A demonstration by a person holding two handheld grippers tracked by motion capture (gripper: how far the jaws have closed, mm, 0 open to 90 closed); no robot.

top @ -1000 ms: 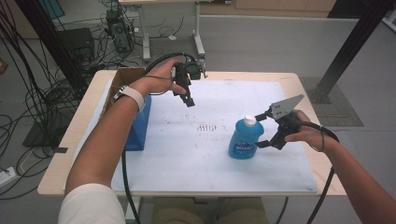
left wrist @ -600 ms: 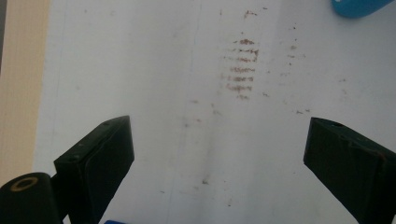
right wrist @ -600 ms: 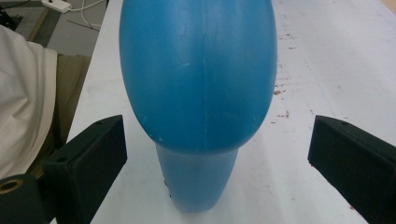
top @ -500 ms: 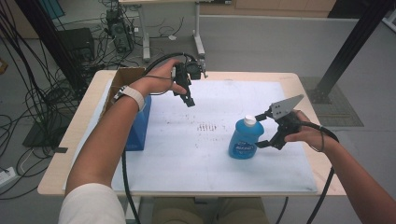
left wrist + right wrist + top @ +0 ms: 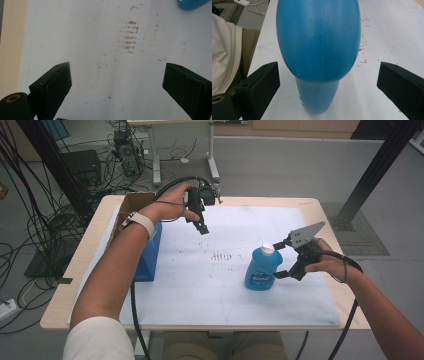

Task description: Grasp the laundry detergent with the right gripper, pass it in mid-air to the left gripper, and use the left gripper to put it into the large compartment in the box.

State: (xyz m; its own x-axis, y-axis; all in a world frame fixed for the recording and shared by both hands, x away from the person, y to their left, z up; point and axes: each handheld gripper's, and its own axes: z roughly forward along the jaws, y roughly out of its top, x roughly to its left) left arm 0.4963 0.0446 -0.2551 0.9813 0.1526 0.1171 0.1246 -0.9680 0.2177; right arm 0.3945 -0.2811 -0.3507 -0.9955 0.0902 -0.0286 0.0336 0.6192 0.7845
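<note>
Standing upright on the white sheet (image 5: 200,285), the blue bottle (image 5: 262,270) sits between the spread jaws of the right gripper (image 5: 283,259) but isn't pinched yet, while the left gripper (image 5: 202,226) hovers spread and empty beyond it, so the grasp seems still ahead.

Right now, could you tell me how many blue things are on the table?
2. A blue bottle stands on the white sheet, right of middle, between the right gripper's open fingers. A blue box sits at the sheet's left edge, partly hidden behind the left forearm.
</note>
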